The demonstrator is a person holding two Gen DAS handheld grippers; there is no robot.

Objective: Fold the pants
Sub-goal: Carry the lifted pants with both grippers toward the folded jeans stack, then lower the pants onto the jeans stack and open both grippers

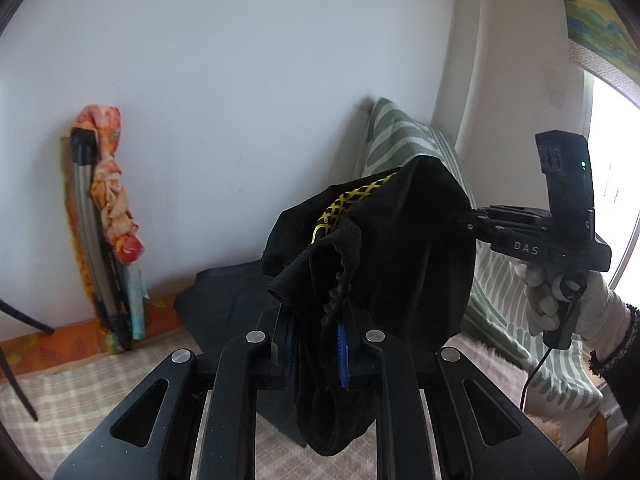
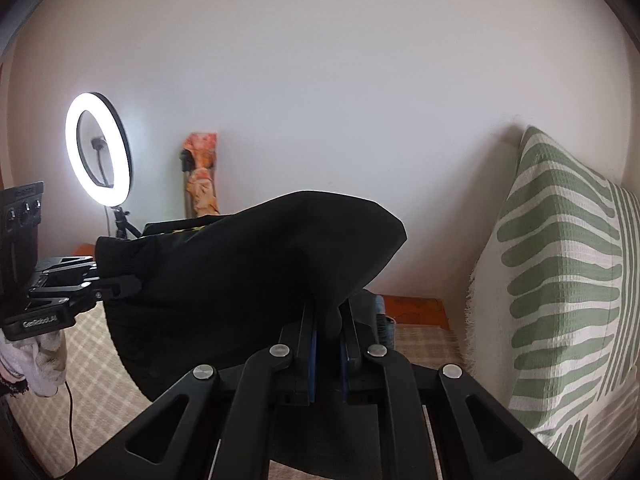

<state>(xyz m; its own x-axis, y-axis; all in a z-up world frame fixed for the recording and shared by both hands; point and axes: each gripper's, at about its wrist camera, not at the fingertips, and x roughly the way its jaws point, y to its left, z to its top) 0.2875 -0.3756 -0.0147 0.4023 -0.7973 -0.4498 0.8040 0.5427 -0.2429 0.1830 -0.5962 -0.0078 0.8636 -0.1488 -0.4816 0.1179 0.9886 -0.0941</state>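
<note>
The black pants (image 1: pixel 400 248), with a yellow criss-cross cord near the waistband, hang in the air between both grippers. My left gripper (image 1: pixel 316 344) is shut on a bunched waist edge of the pants, blue pads pressing the cloth. The right gripper (image 1: pixel 466 220), held by a gloved hand, bites the far side of the same cloth. In the right wrist view, my right gripper (image 2: pixel 328 336) is shut on a fold of the black pants (image 2: pixel 256 264), and the left gripper (image 2: pixel 116 286) holds their other end at left. More dark fabric (image 1: pixel 224 300) lies on the bed below.
A beige checked bed cover (image 1: pixel 80 392) lies underneath. A green-and-white striped cushion (image 2: pixel 560 272) stands at the right by the wall. A lit ring light (image 2: pixel 98 148) on a stand and a folded frame wrapped in orange floral cloth (image 1: pixel 106 216) stand against the white wall.
</note>
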